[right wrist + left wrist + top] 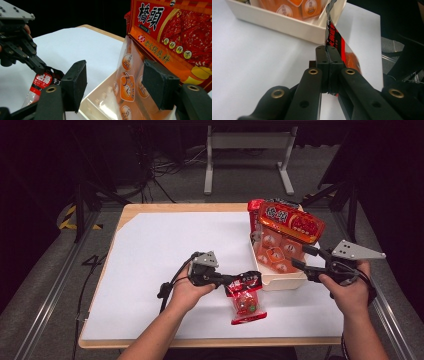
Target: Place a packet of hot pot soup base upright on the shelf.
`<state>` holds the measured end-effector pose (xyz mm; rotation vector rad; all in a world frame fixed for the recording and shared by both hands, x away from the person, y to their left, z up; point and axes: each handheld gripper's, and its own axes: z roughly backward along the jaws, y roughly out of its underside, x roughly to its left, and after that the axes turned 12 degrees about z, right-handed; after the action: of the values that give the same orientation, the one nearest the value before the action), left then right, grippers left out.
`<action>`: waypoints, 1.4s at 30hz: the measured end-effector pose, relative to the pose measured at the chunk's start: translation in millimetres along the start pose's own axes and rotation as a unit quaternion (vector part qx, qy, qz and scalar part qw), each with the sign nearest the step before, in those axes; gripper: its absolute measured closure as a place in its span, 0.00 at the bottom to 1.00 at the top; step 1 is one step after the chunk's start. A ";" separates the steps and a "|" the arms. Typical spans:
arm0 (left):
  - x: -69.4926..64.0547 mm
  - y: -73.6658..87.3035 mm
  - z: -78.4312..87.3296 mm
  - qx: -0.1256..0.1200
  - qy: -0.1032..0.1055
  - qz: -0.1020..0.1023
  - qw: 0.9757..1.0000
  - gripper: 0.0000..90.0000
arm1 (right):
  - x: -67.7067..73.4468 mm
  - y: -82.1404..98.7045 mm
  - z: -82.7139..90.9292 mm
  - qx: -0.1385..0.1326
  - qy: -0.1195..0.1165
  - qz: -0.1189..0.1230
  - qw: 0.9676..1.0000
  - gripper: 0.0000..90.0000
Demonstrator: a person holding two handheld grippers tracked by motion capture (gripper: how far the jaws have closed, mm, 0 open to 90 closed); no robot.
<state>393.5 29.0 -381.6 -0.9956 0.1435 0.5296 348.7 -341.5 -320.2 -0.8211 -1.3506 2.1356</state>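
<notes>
The large red pouch (175, 32) carried the big white characters 橋頭 across its top, with a line of smaller yellow characters on an orange band beneath them and a picture of dark red slabs at the right; it leaned tilted over the far end of the white box (280, 281). Below it in the box stood a clear orange packet (127, 87) printed with round white badges, one of them drawn as a clock face; its small writing was too fine to read. The small snack packet (245, 299) showed white characters on a red label near its black top edge, only partly legible. The left hand (187, 292) came in from the bottom of the high view, palm wrapped round the left gripper (328, 53), which pointed level toward the box; its jaws were pressed together on the black-and-red top seal of the small snack packet, which hung down from them just in front of the box's near wall, its lower end close over the white sheet (160, 250). The right hand (350, 292) held the right gripper (113, 83) level at the box's right side, jaws apart, with the orange packet lying between the pads but touched by neither. The packets were glossy crinkled film, the box smooth and matt with straight low walls, the pads black and finely grained, and the table (150, 207) edge pale wood.
</notes>
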 end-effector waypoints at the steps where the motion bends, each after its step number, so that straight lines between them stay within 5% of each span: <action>1: -2.4 -2.0 1.6 -0.002 0.002 -0.006 1.000 1.00 | -0.2 0.0 0.3 0.000 0.001 0.000 1.000 0.41; 7: -11.6 -10.8 12.0 -0.004 0.000 -0.030 1.000 1.00 | -1.2 0.4 3.1 -0.001 0.003 -0.001 1.000 0.41; 21: -17.0 -25.7 33.3 -0.026 -0.023 -0.043 0.998 1.00 | -3.7 1.0 8.4 -0.006 0.009 -0.005 1.000 0.41; 42: -23.3 -58.4 55.8 -0.053 -0.014 -0.073 0.996 1.00 | -9.7 2.1 19.6 -0.014 0.026 -0.012 0.999 0.41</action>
<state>395.0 41.8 -298.5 -1.0917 0.0184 0.4207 341.5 -361.1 -313.3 -0.8604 -1.3613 2.0673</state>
